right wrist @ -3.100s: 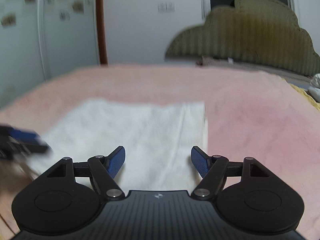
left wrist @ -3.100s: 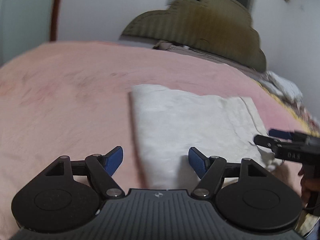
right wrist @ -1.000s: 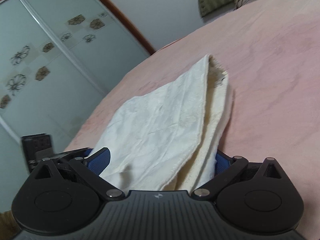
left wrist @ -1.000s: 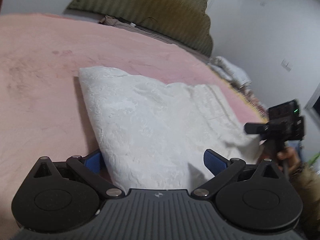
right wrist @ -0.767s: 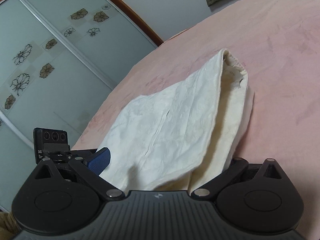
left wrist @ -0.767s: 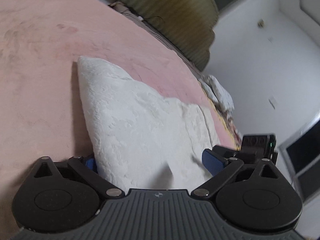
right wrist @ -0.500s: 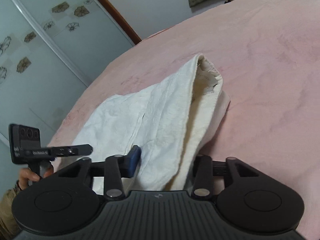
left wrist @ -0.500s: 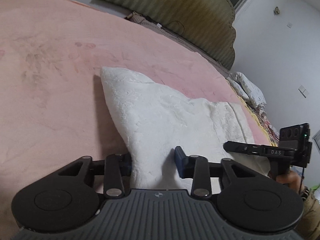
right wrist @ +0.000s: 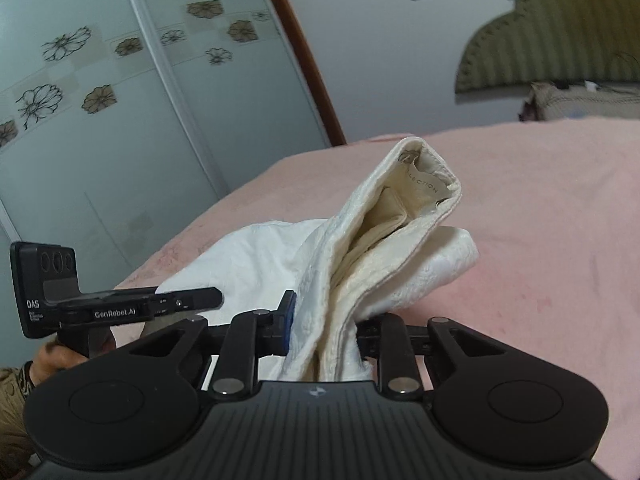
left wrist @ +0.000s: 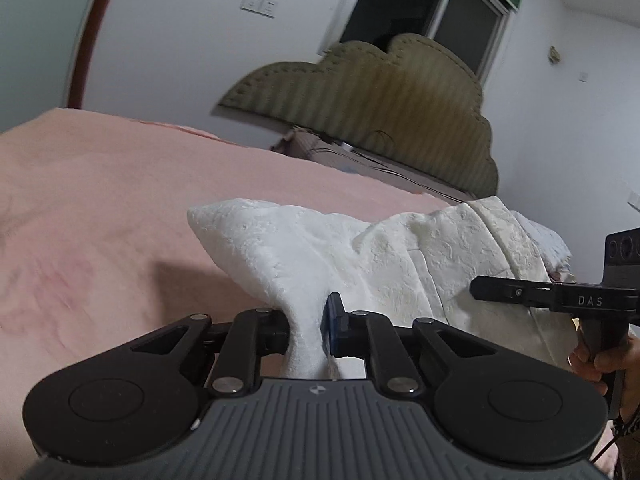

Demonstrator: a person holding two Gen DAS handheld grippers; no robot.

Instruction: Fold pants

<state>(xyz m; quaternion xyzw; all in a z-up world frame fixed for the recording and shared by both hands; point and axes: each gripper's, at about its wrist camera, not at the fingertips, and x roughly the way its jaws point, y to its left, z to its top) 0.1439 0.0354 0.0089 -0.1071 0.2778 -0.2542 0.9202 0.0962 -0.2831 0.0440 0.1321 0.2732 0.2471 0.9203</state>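
The white textured pants [left wrist: 312,248] are folded and lifted off the pink bed [left wrist: 100,200]. My left gripper [left wrist: 307,326] is shut on the near left corner of the pants. My right gripper [right wrist: 324,328] is shut on the near right end, where the cream waistband [right wrist: 424,184] with its label stands open and raised. The pants [right wrist: 264,252] hang between the two grippers. The right gripper also shows at the right edge of the left wrist view [left wrist: 480,290]. The left gripper shows at the left of the right wrist view [right wrist: 216,294].
The pink bed [right wrist: 540,208] spreads all around. An olive padded headboard [left wrist: 380,100] stands at the far end with bedding below it. Glass wardrobe doors with flower prints [right wrist: 100,100] stand to the left. A hand [left wrist: 612,356] holds the right gripper's handle.
Both grippers have closed on the near edge of the pants and lifted it off the bed. The waistband end has risen and opened up.
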